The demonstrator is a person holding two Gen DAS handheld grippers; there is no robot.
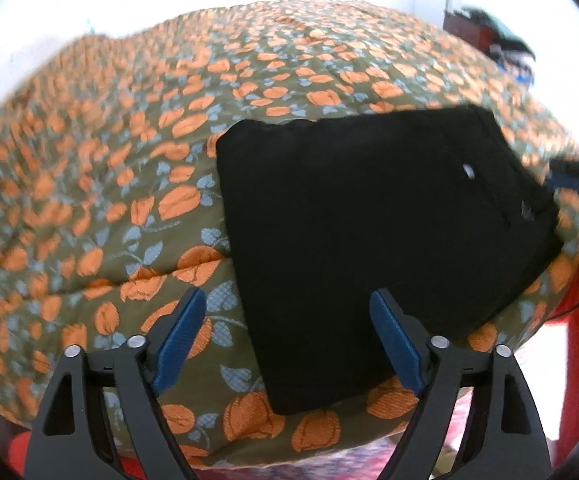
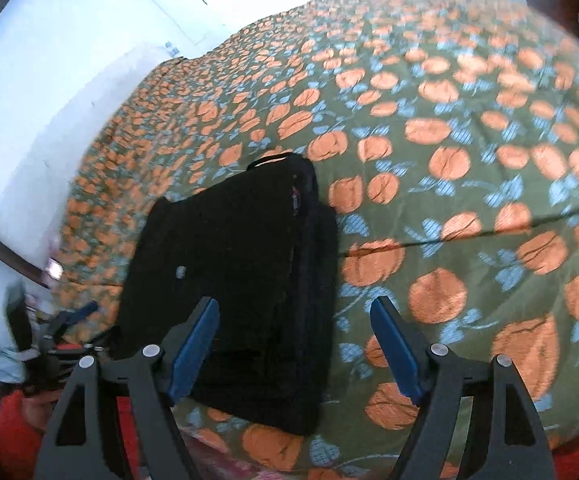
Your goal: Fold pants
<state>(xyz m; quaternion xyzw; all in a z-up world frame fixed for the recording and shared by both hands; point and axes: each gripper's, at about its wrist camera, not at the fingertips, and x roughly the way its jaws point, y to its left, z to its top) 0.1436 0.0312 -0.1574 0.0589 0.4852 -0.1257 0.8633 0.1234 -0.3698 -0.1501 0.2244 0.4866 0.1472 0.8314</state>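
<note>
Pants [image 1: 369, 232] folded, floral bedspread [image 1: 129, 200] around

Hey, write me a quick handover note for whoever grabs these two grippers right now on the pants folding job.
Left gripper: open, holding nothing, hovering over the near corner of the pants.
Right gripper: open, holding nothing, over the near edge of the pants.
Pants: black, lying as a compact folded rectangle near the edge of the floral bedspread, layers stacked at one side in the right wrist view.
Done: the folds appear to be made; neither gripper's fingers touch the fabric.
Left: probably just check that the edges line up and tidy or press the stack if needed. Both views are somewhat blurred, so look closely first.
</note>
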